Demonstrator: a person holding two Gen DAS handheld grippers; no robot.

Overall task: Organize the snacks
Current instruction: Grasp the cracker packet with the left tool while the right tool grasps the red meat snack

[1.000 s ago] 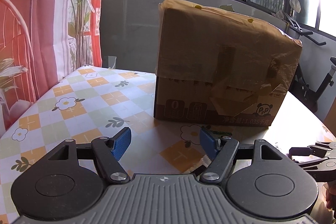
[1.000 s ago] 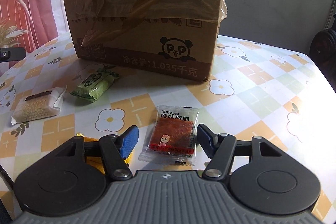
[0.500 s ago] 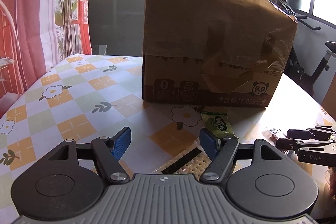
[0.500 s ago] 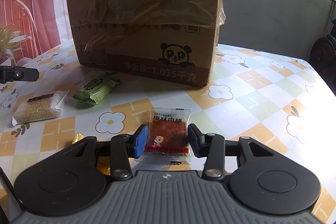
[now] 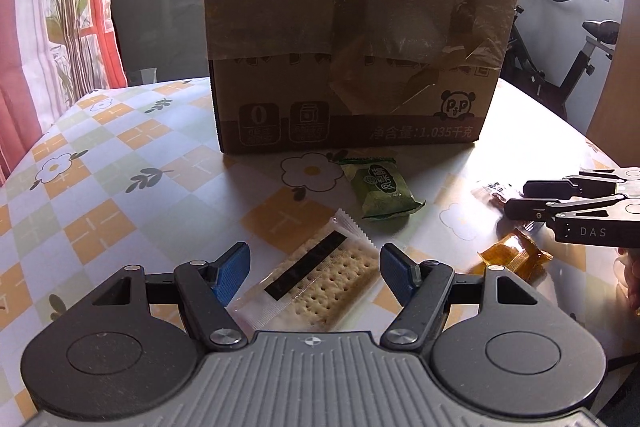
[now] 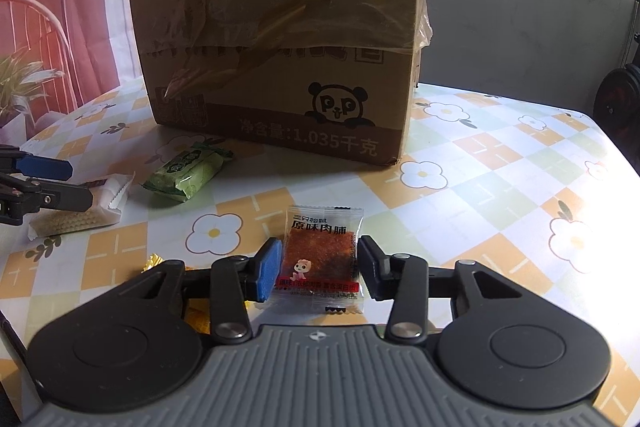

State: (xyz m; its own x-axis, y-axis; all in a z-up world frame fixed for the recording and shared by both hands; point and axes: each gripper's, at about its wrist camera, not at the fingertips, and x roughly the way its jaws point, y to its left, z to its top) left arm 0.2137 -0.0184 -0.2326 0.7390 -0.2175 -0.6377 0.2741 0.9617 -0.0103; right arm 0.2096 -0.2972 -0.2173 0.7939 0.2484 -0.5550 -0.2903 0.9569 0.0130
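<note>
My left gripper (image 5: 314,277) is open, its fingers on either side of a clear-wrapped cracker packet (image 5: 316,283) lying on the table. My right gripper (image 6: 318,267) is closed onto the sides of a red meat-jerky packet (image 6: 322,255) that lies on the table. A green snack packet (image 5: 380,193) lies in front of a large taped cardboard box (image 5: 352,39); it also shows in the right wrist view (image 6: 186,171). A gold-wrapped candy (image 5: 514,255) lies at the right, next to the right gripper's fingers (image 5: 560,195). The box also shows in the right wrist view (image 6: 280,27).
The table has a flowered checked cloth (image 5: 100,187). A red curtain and a plant (image 5: 60,7) stand at the left. An exercise bike (image 5: 572,67) stands behind the table at the right. The table edge (image 6: 624,163) runs close at the right.
My left gripper has come down and forward, so the cracker packet now lies between its open fingers. My right gripper has narrowed from wide open onto the jerky packet.
</note>
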